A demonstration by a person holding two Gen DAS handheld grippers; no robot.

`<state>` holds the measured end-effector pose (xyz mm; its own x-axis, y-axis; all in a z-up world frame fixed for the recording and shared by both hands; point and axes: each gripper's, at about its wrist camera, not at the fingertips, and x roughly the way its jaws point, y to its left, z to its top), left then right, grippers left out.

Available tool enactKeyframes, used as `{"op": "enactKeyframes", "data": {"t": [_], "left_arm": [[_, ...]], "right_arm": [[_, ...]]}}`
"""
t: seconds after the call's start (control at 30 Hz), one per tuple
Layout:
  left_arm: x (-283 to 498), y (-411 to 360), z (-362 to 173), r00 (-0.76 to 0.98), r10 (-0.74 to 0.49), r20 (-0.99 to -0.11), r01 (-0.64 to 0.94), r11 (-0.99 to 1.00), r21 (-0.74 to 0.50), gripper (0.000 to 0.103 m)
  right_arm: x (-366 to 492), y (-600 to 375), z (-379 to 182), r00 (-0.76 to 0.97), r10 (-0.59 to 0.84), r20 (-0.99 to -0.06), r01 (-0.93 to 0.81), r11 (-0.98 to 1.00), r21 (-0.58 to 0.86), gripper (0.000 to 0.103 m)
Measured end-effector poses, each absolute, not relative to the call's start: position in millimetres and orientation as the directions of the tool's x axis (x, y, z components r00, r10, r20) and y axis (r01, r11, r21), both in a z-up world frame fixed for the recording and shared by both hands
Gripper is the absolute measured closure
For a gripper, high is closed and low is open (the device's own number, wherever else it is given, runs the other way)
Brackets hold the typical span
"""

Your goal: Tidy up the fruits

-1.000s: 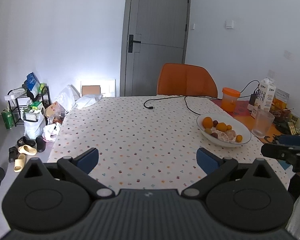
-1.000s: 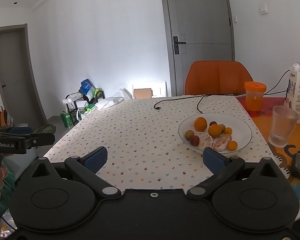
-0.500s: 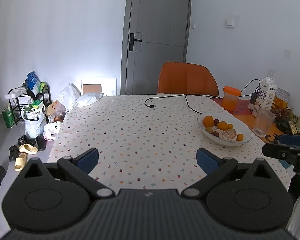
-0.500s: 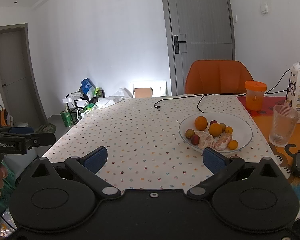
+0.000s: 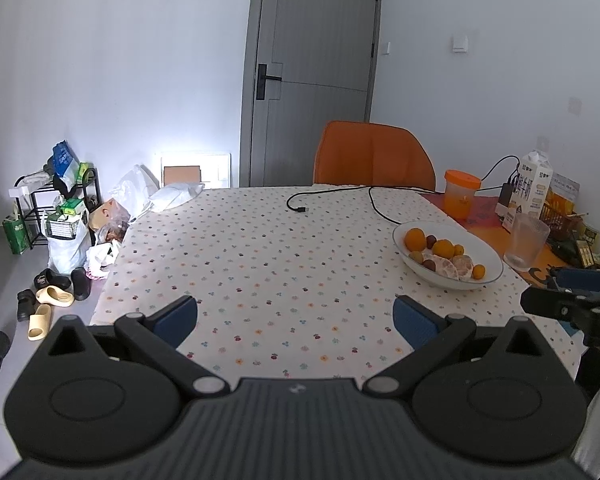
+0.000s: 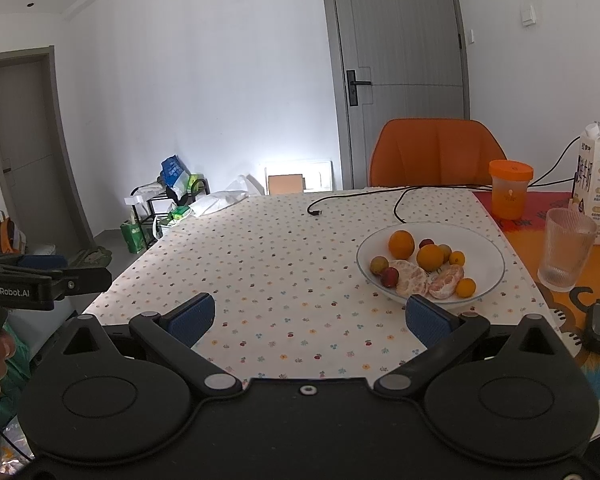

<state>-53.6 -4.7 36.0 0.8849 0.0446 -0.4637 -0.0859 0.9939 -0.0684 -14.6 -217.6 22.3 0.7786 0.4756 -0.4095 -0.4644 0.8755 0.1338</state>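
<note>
In the left wrist view, the left gripper (image 5: 296, 320) is seen with its two blue-padded fingers (image 5: 176, 318) spread wide apart above the near edge of a table covered by a white cloth printed with small flowers (image 5: 260, 248), and nothing is held between them. A shallow white bowl (image 5: 488, 258) is set on the right part of the cloth, well ahead of the right-hand finger; whole oranges (image 5: 415, 239), small dark red fruits (image 5: 431, 241) and peeled mandarin segments (image 5: 444, 268) are gathered in it. A ribbed clear glass tumbler (image 5: 526, 240) stands just beyond the bowl's right rim, with a translucent cup capped by an orange lid (image 5: 461, 194) and a white milk carton (image 5: 530, 188) farther back. A black cable (image 5: 340, 196) is laid across the far end of the table, in front of an orange chair (image 5: 374, 158). The right gripper (image 5: 572, 300) is glimpsed at the right edge (only partly in frame). In the right wrist view, the right gripper (image 6: 308, 316) is likewise shown with its blue-padded fingers (image 6: 430, 320) parted widely and empty, the right finger lying just in front of the bowl (image 6: 488, 256). The oranges (image 6: 401, 244), red fruits (image 6: 389, 276) and peeled segments (image 6: 410, 278) are all seen inside the bowl, none on the cloth (image 6: 280, 264). The tumbler (image 6: 566, 254) is placed to the right of the bowl, apart from it. The left gripper (image 6: 40, 280) is visible at the left edge, off the table.
</note>
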Motion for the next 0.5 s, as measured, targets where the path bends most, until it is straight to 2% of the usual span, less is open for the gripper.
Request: {"op": "enactKeyframes", "data": {"t": [0.5], "left_arm": [[-55.8, -7.2, 36.2, 0.891, 0.036, -0.452, -0.073, 0.995, -0.064, 0.000]], "right_arm": [[-13.3, -218.2, 21.7, 0.780, 0.473, -0.410, -0.461, 0.877, 0.135, 0.000]]}}
